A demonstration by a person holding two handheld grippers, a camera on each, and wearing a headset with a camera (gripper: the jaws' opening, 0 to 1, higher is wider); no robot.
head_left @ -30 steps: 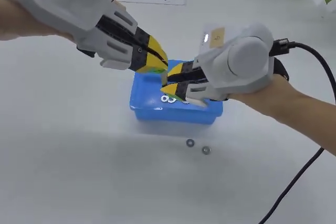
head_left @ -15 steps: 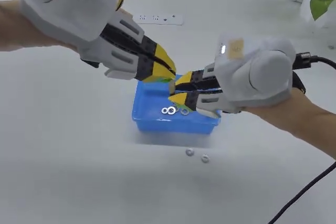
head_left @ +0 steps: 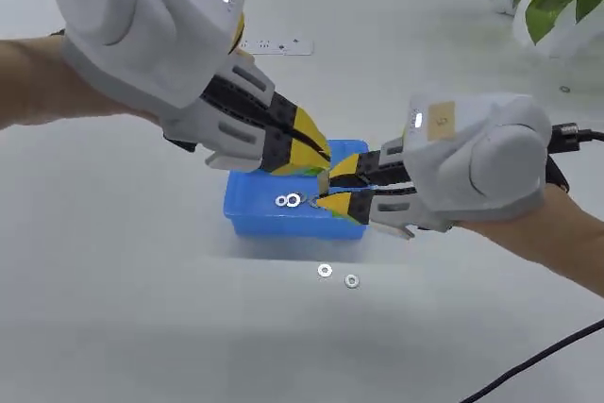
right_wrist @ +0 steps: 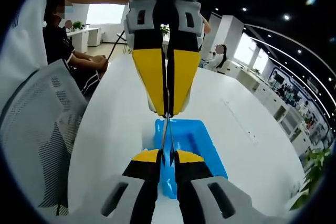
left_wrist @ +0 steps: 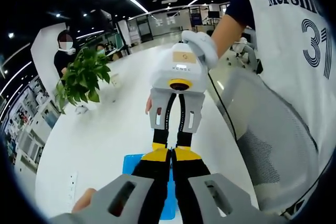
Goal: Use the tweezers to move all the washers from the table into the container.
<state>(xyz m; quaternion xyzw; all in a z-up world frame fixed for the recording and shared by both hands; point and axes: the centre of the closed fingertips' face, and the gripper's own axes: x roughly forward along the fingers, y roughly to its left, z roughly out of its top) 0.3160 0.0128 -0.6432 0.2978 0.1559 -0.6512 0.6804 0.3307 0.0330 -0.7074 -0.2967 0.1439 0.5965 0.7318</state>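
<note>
In the head view the two sets of tongs met tip to tip over the blue container (head_left: 247, 218), and their bodies hid its far wall and right end from us. The tweezers were too thin to make out there between the yellow tips. The right gripper view gave them plainly. The tweezers (right_wrist: 167, 132) ran as a thin metal line from the left tongs (right_wrist: 167, 114), which were pressed together on the upper end. From there they went down into the narrow slot of the right tongs (right_wrist: 168, 156), which were closed on the lower end. How firmly either pair pinched we could not tell. In the left gripper view its own dark jaws stood close together against the yellow tips of the right tongs, and the tweezers were lost between them.

Inside the container we saw washers (head_left: 288, 200) on the floor near the front wall. There were two bright rings touching side by side and a third shape just beside them, partly covered by the right tongs, so we could not count them surely. On the bench (head_left: 142, 318), just in front of the container, lay one loose washer (head_left: 325, 271) and a second loose washer (head_left: 351, 280) near it, not touching. The right gripper view showed the container as a blue tray under the tips, its contents too small to tell.
</note>
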